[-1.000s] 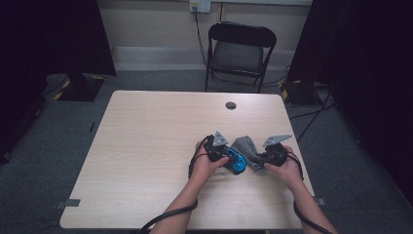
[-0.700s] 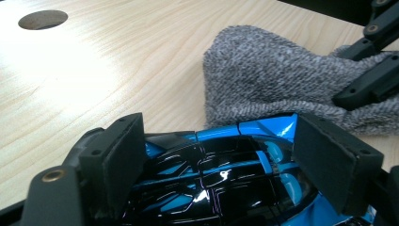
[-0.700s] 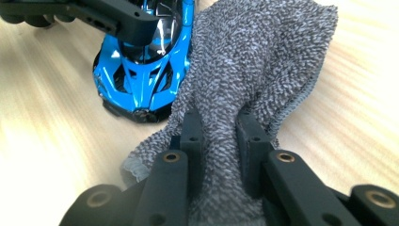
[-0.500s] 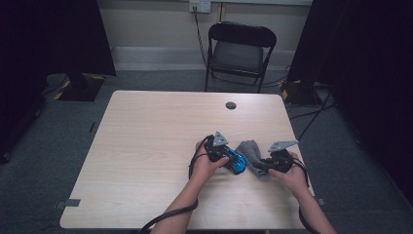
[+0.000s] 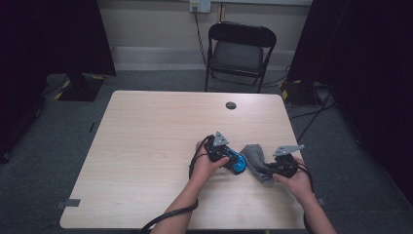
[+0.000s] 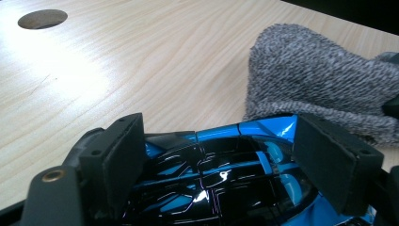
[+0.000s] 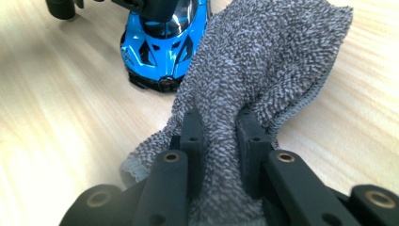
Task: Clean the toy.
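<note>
On the pale wooden table [image 5: 146, 146], the person's left gripper [image 5: 233, 160] clasps a small glossy blue-and-black toy car [image 5: 238, 163]; in the left gripper view its two black pads stand on either flank of the car's roof [image 6: 221, 174], pressing against the bodywork and pinning the car to the table. Just beside the car's nose lies a grey knitted woollen sock [image 5: 255, 158], touching or nearly touching it. The right gripper [image 7: 221, 136] has its jaws nearly closed on a bunched fold at one end of the sock [image 7: 263, 61], the cloth squeezed between the pads while the rest of the fabric fans out towards the car [image 7: 162, 42]. In the high view the right gripper [image 5: 272, 168] sits at the near right part of the table, close to the left one. The work in hand looks like bringing sock and car together, either wiping the car with the cloth or drawing the sock over it; which one cannot be told from the pictures. The step at present seems to be carrying the gripped sock to the car while the other hand steadies the toy. The next move probably calls for a firm hold on the car and a level sweep of the cloth across its front, keeping the pinch on the fold so the knit does not slip free. A black folding chair [image 5: 238, 48] stands beyond the table's far edge.
</note>
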The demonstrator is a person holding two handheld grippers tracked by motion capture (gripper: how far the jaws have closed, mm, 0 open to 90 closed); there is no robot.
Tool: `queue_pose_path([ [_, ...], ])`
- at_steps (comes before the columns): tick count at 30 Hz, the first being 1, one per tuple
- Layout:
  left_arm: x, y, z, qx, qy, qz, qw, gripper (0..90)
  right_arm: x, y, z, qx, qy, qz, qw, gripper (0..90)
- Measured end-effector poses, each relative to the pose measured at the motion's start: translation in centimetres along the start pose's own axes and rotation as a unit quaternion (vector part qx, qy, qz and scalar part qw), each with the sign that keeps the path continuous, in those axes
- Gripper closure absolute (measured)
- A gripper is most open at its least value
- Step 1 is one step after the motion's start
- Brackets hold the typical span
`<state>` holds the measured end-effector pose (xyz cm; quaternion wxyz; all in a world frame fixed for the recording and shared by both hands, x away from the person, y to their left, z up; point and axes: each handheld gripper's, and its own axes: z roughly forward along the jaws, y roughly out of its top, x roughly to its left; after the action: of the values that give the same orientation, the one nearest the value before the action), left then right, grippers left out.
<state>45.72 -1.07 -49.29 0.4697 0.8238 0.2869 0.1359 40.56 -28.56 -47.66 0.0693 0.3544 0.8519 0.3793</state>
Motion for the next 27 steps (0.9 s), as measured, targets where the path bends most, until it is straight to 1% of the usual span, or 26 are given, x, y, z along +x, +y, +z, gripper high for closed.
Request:
queue_pose_path([
  [7, 0.0, 0.0, 0.0, 0.000, 0.001, -0.002, 1.0000, 17.8, 0.1, -1.1, -1.1, -0.009, 0.006, 0.015, 0.9998, 75.8],
  [13, -0.1, 0.2, 0.0, 0.008, 0.003, 0.000, 1.0000, 17.8, 0.1, -1.9, -2.0, -0.015, 0.007, 0.022, 0.9996, 75.8],
  [18, -0.1, 0.3, 0.0, 0.009, 0.005, -0.003, 0.9999, 18.1, 0.0, -2.1, -3.1, -0.026, 0.005, 0.028, 0.9992, 75.8],
  [21, -0.1, 0.4, 0.0, 0.013, 0.005, 0.000, 0.9999, 18.3, 0.0, -2.2, -3.7, -0.033, 0.003, 0.030, 0.9990, 75.8],
  [24, -0.1, 0.5, -0.1, 0.013, 0.005, -0.001, 0.9999, 19.9, -0.1, -2.2, -3.9, -0.038, 0.004, 0.033, 0.9987, 75.9],
  [25, 0.0, 0.5, -0.2, 0.015, 0.009, 0.002, 0.9999, 20.7, -0.1, -2.2, -4.0, -0.039, 0.004, 0.034, 0.9986, 75.9],
  [27, 0.0, 0.6, -0.4, 0.013, 0.005, -0.001, 0.9999, 21.0, -0.1, -2.1, -4.1, -0.042, 0.002, 0.032, 0.9986, 75.9],
])
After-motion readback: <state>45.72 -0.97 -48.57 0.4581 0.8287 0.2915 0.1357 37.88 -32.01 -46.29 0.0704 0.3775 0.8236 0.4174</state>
